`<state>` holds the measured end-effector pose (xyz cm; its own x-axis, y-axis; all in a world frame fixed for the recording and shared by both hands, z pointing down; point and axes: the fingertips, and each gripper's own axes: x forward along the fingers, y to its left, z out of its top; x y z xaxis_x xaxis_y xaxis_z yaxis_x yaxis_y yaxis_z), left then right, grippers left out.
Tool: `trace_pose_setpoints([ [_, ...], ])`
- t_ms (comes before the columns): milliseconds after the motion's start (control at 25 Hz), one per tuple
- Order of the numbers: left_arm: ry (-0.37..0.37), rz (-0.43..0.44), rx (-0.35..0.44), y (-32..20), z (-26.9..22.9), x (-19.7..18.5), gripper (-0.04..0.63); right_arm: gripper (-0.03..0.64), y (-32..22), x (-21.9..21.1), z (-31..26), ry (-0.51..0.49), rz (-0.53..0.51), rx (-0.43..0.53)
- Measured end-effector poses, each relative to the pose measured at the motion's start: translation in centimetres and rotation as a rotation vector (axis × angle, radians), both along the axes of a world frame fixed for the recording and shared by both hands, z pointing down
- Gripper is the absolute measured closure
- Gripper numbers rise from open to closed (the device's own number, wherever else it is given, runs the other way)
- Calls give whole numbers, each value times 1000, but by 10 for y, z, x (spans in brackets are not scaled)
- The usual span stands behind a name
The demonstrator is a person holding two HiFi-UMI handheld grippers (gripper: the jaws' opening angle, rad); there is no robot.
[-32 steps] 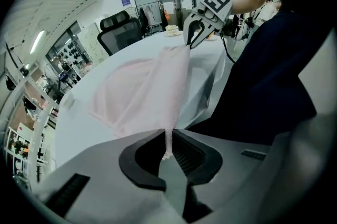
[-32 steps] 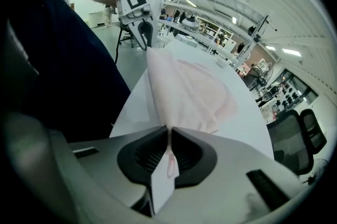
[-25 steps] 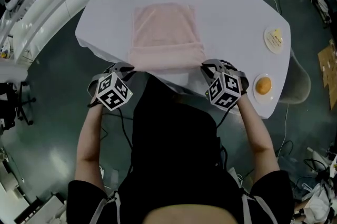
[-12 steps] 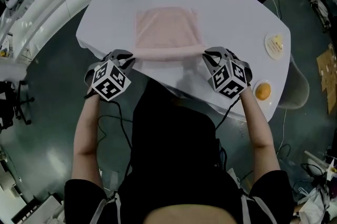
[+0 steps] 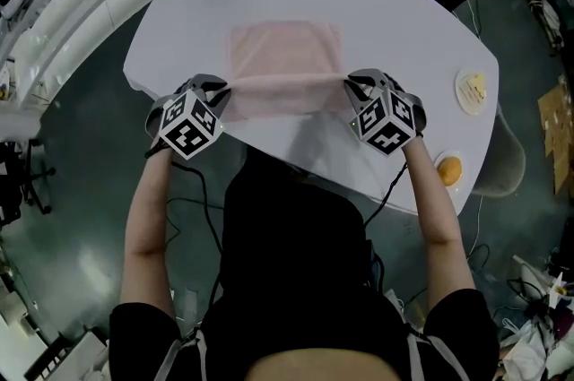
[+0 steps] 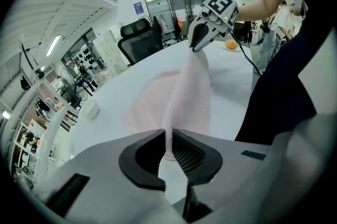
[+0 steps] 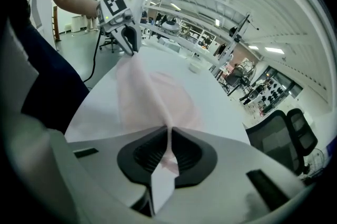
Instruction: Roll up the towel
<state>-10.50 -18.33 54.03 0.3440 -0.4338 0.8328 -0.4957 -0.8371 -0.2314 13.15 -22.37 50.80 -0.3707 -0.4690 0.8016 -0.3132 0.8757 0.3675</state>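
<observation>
At 9 o'clock of the pale pink cloth towel [image 5: 285, 56], the left tongs [image 5: 218, 90] are clamped on its near left corner, with the fabric pinched thin between the pads. The towel is spread on the white oval surface [image 5: 404, 30], and its near edge is lifted and stretched taut between both tongs. At 3 o'clock, the right tongs [image 5: 352, 86] are closed on the near right corner.

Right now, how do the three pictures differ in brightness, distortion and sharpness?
Head view: dim, so the pink towel stands out weakly from the white table. Left gripper view: bright, fisheye-bent, black corners; the towel near the jaws is soft. Right gripper view: the same bending and black corners, ceiling lights glaring.
</observation>
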Motion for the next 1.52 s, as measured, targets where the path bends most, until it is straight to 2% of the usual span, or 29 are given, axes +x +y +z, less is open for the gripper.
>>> trace_pose_setpoints([
  [400, -3, 21, -77, -56, 32, -1, 554, 586, -58, 0, 43, 45, 28, -67],
  [800, 22, 19, -136, -73, 61, -1, 554, 586, -78, 1, 76, 70, 47, -109],
  [960, 33, -13, -119, -77, 59, -2, 550, 517, -85, 6, 70, 53, 86, -78],
  [1000, 44, -31, -111, -78, 57, -2, 545, 517, -86, 8, 67, 38, 102, -76],
  [1160, 114, -152, -65, -86, 45, -13, 458, 517, -90, 15, 51, -53, 179, -82],
  [1240, 135, -209, -37, -87, 35, -22, 433, 465, -90, 22, 41, -63, 198, -57],
  [1520, 131, -268, 23, -59, 9, -44, 433, 465, -63, 36, 12, -19, 146, 23],
])
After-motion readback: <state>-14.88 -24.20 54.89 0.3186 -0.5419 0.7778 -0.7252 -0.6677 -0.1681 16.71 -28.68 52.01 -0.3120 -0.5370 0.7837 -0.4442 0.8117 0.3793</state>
